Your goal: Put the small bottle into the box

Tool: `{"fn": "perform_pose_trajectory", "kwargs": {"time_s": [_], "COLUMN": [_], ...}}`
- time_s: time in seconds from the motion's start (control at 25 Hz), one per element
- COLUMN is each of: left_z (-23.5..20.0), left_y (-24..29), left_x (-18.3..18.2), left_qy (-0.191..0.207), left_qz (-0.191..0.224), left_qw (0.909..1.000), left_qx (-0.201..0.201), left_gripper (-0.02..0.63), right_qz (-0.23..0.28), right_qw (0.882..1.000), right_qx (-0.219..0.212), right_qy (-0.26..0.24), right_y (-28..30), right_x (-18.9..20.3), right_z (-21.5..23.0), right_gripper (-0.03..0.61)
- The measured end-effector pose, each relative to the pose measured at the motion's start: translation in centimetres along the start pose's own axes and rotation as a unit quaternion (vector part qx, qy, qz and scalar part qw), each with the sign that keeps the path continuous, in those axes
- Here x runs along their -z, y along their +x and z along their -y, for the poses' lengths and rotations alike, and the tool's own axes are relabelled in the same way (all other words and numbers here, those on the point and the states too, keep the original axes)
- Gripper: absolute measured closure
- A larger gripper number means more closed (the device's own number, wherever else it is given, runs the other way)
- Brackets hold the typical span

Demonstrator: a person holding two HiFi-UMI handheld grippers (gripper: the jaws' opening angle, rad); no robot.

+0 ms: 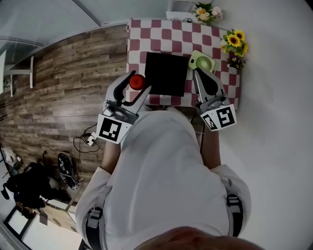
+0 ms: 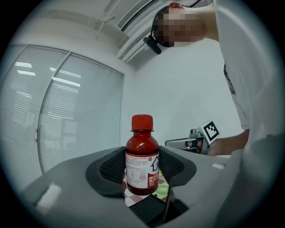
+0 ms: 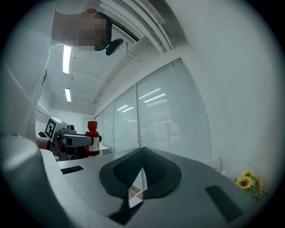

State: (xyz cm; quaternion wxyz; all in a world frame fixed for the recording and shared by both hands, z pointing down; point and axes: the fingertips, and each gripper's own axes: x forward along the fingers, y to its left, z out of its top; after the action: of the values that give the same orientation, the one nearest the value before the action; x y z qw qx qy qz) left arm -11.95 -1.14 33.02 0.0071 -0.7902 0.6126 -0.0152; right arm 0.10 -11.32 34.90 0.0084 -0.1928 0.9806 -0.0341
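Note:
The small bottle (image 1: 137, 81), dark red with a red cap and a white label, stands upright between the pads of my left gripper (image 1: 133, 85), which is shut on it. In the left gripper view the bottle (image 2: 141, 160) fills the gap between the pads, lifted above the checkered cloth. It hangs just left of the black box (image 1: 166, 73) at the table's front left corner. My right gripper (image 1: 204, 74) hovers at the box's right side, its jaws together and holding nothing. The right gripper view shows the bottle (image 3: 92, 139) off to the left.
A red-and-white checkered table (image 1: 166, 29) carries the box. A small green fan (image 1: 201, 62) sits right of the box, beside my right gripper. Sunflowers (image 1: 234, 41) stand at the table's right edge, more flowers (image 1: 205, 12) at the back. A white wall runs along the right.

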Motion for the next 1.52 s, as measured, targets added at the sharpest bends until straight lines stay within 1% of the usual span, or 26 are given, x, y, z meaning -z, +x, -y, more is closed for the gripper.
{"fn": "perform_pose_trajectory", "kwargs": {"time_s": [0.16,0.24,0.36,0.52,0.6,0.72,0.84,0.96,1.0,1.08,1.16,1.32,1.4,1.52], "left_z": [-0.4,-0.8,-1.0,-0.6,-0.3,0.5,1.6,2.9,3.3,3.9,4.3,4.5,4.6,4.6], "left_y": [-0.3,-0.6,-0.8,-1.0,-1.0,-0.5,0.1,0.6,0.8,1.2,1.6,2.3,2.6,3.0], "left_x": [0.2,0.1,0.1,0.5,0.9,1.9,2.8,3.6,3.7,3.9,4.1,5.2,5.9,7.0], "left_qy": [0.005,0.004,0.006,0.005,0.011,0.032,0.041,0.083,0.087,0.084,0.094,0.104,0.099,0.081], "left_qz": [-0.010,-0.015,-0.010,-0.014,-0.023,-0.037,-0.049,-0.067,-0.069,-0.066,-0.069,-0.085,-0.091,-0.098], "left_qw": [0.9999,0.9998,0.9998,0.9998,0.9997,0.9987,0.9974,0.9922,0.9913,0.9912,0.9892,0.9865,0.9864,0.9871], "left_qx": [-0.005,-0.010,-0.014,-0.011,-0.003,0.014,0.032,0.064,0.071,0.079,0.089,0.094,0.094,0.097], "left_gripper": [0.393,0.393,0.393,0.393,0.393,0.393,0.393,0.393,0.393,0.393,0.393,0.393,0.393,0.393], "right_qz": [-0.001,0.002,0.005,0.004,0.004,0.004,0.000,-0.002,-0.003,-0.005,-0.005,-0.005,-0.006,-0.008], "right_qw": [1.000,1.000,0.999,0.999,1.000,1.000,1.000,1.000,1.000,1.000,1.000,0.999,0.999,0.999], "right_qx": [-0.009,-0.020,-0.032,-0.031,-0.028,-0.020,-0.006,0.009,0.013,0.021,0.030,0.043,0.046,0.053], "right_qy": [0.006,0.001,-0.008,-0.008,-0.009,-0.009,-0.009,-0.008,-0.007,-0.007,-0.007,-0.006,-0.006,-0.005], "right_y": [1.0,1.5,1.5,0.8,0.5,-0.3,-1.5,-2.7,-3.1,-3.9,-4.5,-5.2,-5.5,-5.8], "right_x": [-0.1,-0.4,-0.4,-0.2,-0.2,-0.1,0.2,0.3,0.4,0.6,0.6,0.7,0.8,1.0], "right_z": [-0.9,-1.9,-3.1,-3.7,-3.8,-3.9,-3.8,-3.3,-3.2,-2.9,-2.6,-2.1,-2.2,-2.2], "right_gripper": [0.577,0.577,0.577,0.577,0.577,0.577,0.577,0.577,0.577,0.577,0.577,0.577,0.577,0.577]}}
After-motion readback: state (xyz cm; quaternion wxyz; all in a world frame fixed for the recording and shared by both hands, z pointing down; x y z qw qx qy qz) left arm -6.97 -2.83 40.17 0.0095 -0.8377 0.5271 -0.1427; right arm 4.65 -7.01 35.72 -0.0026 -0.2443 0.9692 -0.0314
